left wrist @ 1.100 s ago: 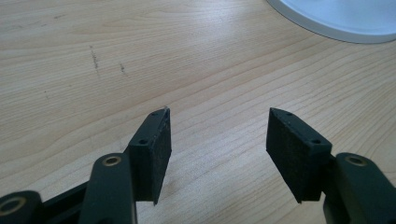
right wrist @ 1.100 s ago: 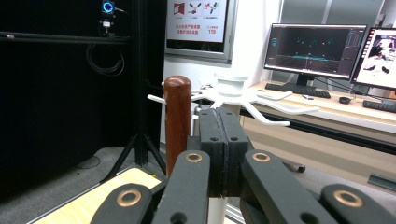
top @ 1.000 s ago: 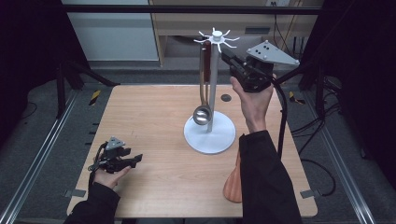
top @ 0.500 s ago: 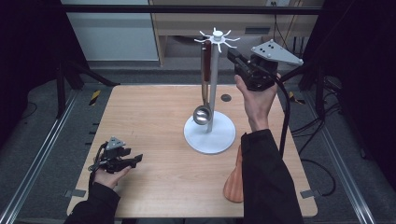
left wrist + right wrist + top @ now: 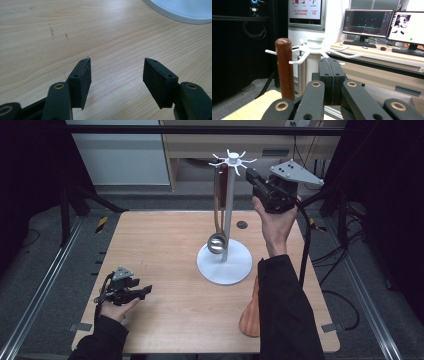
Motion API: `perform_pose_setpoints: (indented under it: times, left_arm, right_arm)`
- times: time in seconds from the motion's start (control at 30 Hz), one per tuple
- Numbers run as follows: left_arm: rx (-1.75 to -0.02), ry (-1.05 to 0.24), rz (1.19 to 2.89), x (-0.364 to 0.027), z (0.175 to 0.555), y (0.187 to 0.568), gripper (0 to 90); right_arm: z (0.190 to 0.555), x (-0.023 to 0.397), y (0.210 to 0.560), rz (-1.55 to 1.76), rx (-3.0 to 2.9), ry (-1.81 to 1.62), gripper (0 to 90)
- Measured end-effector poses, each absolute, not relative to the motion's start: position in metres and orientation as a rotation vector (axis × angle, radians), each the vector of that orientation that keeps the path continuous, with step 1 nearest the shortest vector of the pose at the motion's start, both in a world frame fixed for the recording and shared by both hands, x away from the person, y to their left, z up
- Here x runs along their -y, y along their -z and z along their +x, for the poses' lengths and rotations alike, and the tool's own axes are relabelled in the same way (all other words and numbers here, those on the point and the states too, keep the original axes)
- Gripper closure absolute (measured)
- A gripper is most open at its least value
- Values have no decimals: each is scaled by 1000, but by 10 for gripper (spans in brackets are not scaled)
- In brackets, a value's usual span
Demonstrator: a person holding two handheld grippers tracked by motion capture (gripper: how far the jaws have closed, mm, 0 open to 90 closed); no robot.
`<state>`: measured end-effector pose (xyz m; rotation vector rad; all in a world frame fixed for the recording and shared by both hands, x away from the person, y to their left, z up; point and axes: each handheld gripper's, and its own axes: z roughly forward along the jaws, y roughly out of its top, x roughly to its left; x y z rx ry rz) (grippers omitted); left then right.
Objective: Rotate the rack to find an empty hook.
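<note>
Left gripper (image 5: 131,290) rests low near the table's (image 5: 165,245) front-left edge, and its own view shows the jaws apart with bare wood between them and the stand's white base (image 5: 180,10) at the top right. Mid-table stands the rack (image 5: 227,215), a ladle (image 5: 218,240) hanging from a hook with its bowl just above the base; an orange-brown piece (image 5: 250,312) lies near the front-right edge, open wood to the left. Farthest, the right gripper (image 5: 257,177) is raised beside the rack's hooks, its own view showing jaws pressed together on nothing, just right of the ladle's brown handle (image 5: 285,67).
</note>
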<state>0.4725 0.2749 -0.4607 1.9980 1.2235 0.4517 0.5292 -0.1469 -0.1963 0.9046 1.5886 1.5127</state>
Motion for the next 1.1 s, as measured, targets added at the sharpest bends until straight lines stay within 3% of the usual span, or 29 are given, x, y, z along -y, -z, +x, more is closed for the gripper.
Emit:
perform_pose_setpoints:
  times: [0.33, 0.7, 0.9, 1.1]
  left_arm:
    - [-1233, -449, 1991, -275, 473, 462, 374]
    - [-1254, -445, 1998, -276, 473, 462, 333]
    - [-1276, -508, 1959, -282, 473, 459, 459]
    - [-1253, -528, 1940, -287, 470, 457, 489]
  right_arm:
    - [524, 152, 199, 913, -1601, -1513, 882]
    - [492, 182, 241, 994, -1698, -1400, 692]
    - [476, 201, 275, 1053, -1746, -1343, 616]
    - [468, 210, 312, 1118, -1812, -1307, 557]
